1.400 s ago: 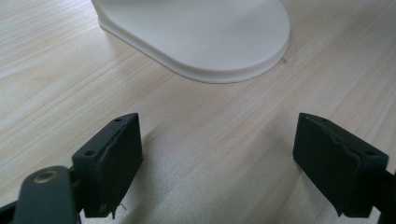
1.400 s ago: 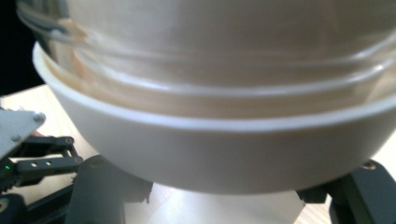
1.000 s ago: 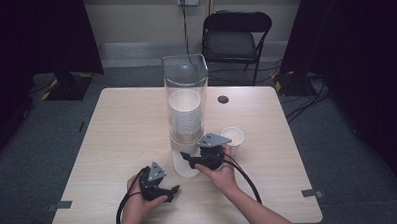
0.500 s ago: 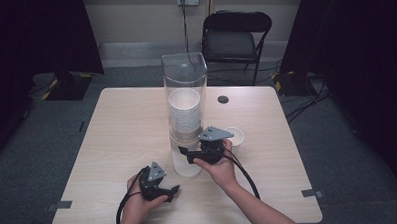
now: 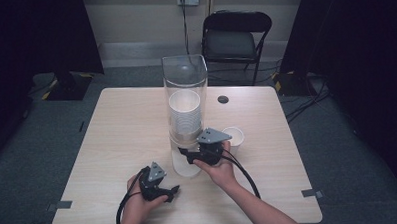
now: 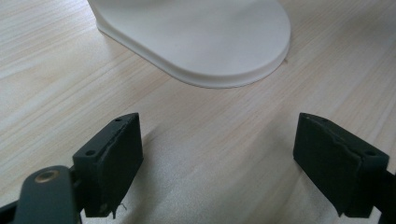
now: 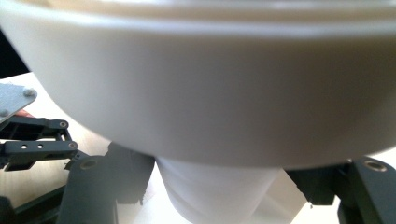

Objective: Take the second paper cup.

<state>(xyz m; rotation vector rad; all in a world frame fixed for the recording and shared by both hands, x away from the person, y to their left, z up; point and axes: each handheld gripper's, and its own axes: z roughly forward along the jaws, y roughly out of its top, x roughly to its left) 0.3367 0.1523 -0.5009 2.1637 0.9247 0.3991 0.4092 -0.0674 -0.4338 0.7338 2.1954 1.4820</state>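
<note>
A paper cup (image 7: pixel 212 196) sticks out of the bottom of the cup dispenser (image 5: pixel 185 117), a tall clear tube in the middle of the table (image 5: pixel 122 129). More cups (image 5: pixel 185 115) are stacked inside the tube. The right gripper (image 5: pixel 185 155) has a jaw on each side of that bottom cup. Its jaws have just been closing, but I cannot tell if they press on the cup yet. One cup (image 5: pixel 233 139) already stands on the table just behind the right hand, so one looks done. This next cup is still in the tube and has to be pulled down and out. The left gripper (image 6: pixel 217 161) rests near the dispenser's white base (image 6: pixel 201 42), open with nothing in it.
</note>
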